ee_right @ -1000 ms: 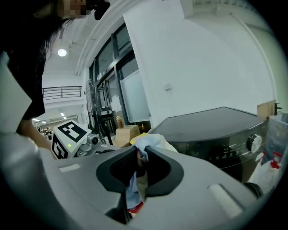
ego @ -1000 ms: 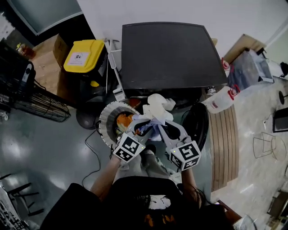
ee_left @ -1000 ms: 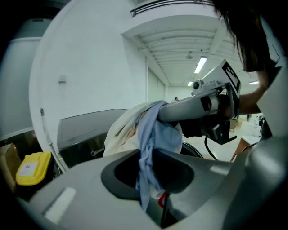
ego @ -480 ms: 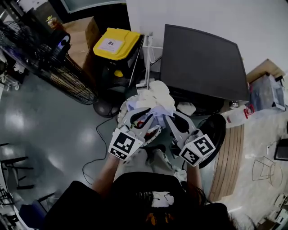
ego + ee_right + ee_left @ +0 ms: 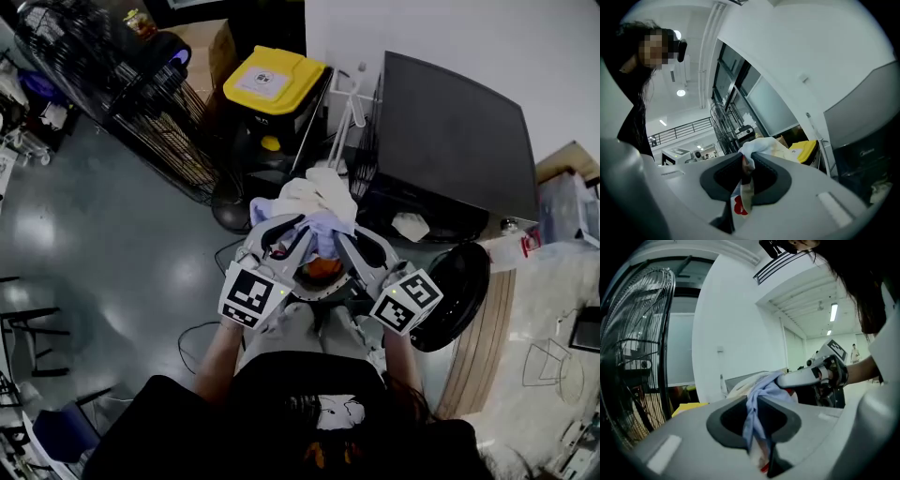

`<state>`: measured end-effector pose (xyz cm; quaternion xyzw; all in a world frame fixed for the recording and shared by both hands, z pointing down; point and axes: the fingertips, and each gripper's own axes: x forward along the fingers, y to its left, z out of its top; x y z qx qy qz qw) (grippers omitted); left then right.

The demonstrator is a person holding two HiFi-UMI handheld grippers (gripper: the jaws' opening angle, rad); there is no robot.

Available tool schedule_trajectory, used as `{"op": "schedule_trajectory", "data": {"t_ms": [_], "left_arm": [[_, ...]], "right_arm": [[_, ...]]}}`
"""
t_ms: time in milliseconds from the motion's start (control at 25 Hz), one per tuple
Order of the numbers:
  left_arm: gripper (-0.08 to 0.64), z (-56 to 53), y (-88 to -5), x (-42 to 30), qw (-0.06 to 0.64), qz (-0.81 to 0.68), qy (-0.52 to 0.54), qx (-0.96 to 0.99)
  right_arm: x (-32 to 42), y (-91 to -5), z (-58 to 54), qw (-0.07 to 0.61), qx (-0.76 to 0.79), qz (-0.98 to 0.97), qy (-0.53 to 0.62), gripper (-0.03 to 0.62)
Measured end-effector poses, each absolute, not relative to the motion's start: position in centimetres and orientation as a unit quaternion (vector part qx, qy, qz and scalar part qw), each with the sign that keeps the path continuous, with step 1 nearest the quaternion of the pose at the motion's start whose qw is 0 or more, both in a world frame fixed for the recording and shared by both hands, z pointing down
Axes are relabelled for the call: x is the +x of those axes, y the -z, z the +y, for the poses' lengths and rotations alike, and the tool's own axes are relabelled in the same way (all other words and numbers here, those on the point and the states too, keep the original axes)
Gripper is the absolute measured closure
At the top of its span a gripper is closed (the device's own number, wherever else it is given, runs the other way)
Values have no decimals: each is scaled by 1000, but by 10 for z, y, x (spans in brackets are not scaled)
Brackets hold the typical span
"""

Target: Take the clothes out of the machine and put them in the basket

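Head view, centre: a soft, crumpled bundle of clothes (image 5: 317, 199), white and pale blue, hangs between the left gripper (image 5: 296, 227) and the right gripper (image 5: 341, 236). It is above the round basket (image 5: 307, 294), where an orange garment (image 5: 323, 268) lies. The left gripper's jaws are clamped on a limp pale-blue fold (image 5: 752, 416). The right gripper's jaws pinch white fabric with a red print (image 5: 740, 199). Upper right: the washing machine (image 5: 455, 131), with a flat dark top and its round door (image 5: 457, 298) swung open. Upper left: a yellow-lidded bin (image 5: 272, 82) and a wire fan guard (image 5: 131, 89).
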<state>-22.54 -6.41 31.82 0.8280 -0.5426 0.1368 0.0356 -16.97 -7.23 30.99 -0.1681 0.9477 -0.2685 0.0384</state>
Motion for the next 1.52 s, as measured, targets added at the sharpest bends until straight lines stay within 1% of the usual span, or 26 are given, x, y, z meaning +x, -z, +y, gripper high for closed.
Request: {"op": "schedule_trajectory", "data": {"t_ms": [160,520,800,960,1160,1200,1280,1400,1520], "left_arm": [[495,-57,-352,-240,64,-534,-159,828],[494,-55,-453,-255,135,-484,-227,834],[494,-63,-539,-239,169,-428,-290,839],[495,-66,-576,-228,183,-406,-297,844],[494,-64,-637,-218,223,-380,-333,833],[490,-62,-649,-219,231,-378,-341,829],[441,-56,-672,-225,251,-376,-354,819],[434,-46,-695,-235,275,-377,-362,807],[434,-36,-707,-242,285,-378,-368,801]], "right_arm": [[-186,-342,-67,18,-172,939,297,528],[-205,-438,-65,-55,-203,914,347,527],[-193,-523,-77,-98,-236,887,385,528],[-188,-572,-80,-127,-248,873,401,528],[-182,-625,-82,-144,-268,853,423,528],[-180,-636,-82,-145,-274,848,429,527],[-177,-660,-85,-150,-285,838,441,528],[-176,-694,-89,-161,-297,824,455,526],[-175,-726,-92,-188,-308,816,452,526]]}}
